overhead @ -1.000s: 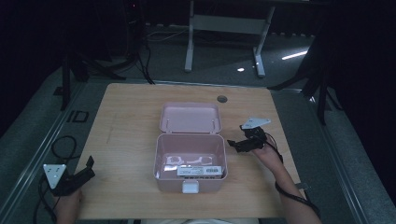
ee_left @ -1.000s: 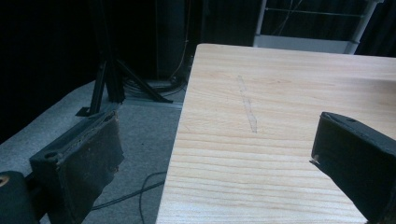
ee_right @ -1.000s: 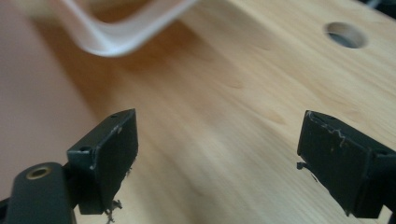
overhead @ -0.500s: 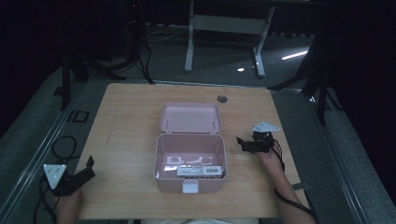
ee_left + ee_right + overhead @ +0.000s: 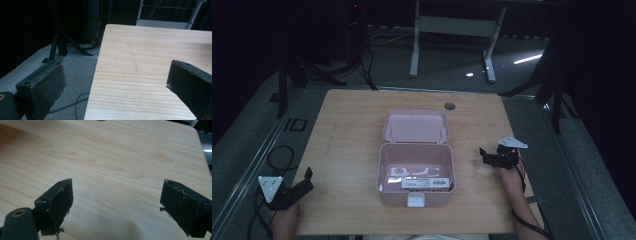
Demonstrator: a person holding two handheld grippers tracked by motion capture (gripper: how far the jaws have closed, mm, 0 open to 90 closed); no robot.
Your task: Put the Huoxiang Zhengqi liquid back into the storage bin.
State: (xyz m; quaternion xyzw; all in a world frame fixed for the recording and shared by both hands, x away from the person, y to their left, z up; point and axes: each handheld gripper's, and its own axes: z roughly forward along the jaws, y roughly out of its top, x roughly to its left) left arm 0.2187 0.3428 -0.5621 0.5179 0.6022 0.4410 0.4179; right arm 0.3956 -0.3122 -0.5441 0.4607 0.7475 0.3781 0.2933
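Observation:
A pink box [image 5: 416,172] stands open in the middle of the wooden table [image 5: 347,140], its lid [image 5: 415,126] folded back flat behind it. Inside lie a white labelled item [image 5: 425,183] and some pale loops. My right gripper [image 5: 485,156] hovers to the right of the box, open and empty; its jaws stand wide apart over bare wood [image 5: 117,170] in the right gripper view. My left gripper [image 5: 307,179] rests at the table's front left corner, open and empty, its jaws straddling the table's left edge [image 5: 97,72] in the left gripper view.
A round grommet hole [image 5: 450,106] sits near the far edge of the table. Cables [image 5: 274,155] lie on the grey floor to the left. A white metal stand [image 5: 452,30] and dark tripod legs [image 5: 302,70] are beyond the table.
My right gripper has drawn back from the box's right side, moving right and toward the person. The left gripper has stayed put.

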